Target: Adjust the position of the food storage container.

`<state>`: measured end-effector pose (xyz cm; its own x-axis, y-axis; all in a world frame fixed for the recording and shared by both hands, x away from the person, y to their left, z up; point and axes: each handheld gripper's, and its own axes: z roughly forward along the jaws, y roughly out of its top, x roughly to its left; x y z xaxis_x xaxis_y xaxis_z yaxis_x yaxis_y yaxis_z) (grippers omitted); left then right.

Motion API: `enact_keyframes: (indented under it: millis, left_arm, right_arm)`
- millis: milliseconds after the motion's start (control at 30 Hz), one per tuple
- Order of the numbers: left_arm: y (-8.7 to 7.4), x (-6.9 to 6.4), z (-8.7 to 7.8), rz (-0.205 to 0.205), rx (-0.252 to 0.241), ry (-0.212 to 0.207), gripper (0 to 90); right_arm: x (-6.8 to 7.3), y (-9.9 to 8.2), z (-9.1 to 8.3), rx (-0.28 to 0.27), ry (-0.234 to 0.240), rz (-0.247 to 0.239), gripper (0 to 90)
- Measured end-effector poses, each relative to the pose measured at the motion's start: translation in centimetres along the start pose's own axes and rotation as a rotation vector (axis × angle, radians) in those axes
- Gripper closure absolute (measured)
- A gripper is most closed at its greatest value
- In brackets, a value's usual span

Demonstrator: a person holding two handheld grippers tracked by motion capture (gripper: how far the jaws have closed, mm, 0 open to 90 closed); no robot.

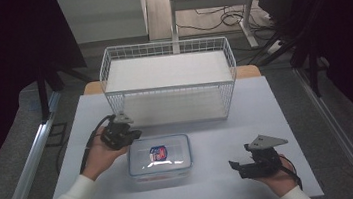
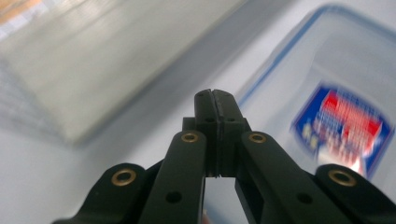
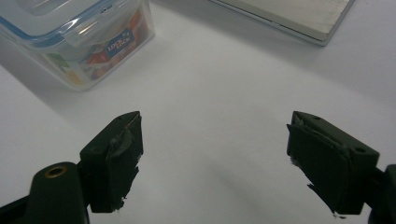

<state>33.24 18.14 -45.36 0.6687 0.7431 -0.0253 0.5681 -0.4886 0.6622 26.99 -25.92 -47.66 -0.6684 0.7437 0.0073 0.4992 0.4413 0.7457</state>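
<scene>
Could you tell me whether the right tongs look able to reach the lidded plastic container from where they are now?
Probably yes: the right tongs stand open, pointing toward the container, with bare table between them. The left tongs, shut, sit at its far corner.

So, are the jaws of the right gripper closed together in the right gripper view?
No, the right gripper has its two black jaws standing wide apart, with only bare white table between them.

One lidded plastic container (image 1: 159, 160), one white wire basket (image 1: 169, 80), two claws.
</scene>
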Motion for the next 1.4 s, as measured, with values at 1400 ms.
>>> enact_keyframes:
  millis: [1400]
  left_arm:
    - [-5.7,-2.1,1.7,-0.168,0.069,-0.099,90.0]
  right_arm:
    - [0.4,0.3,-0.2,-0.007,-0.019,-0.018,18.5]
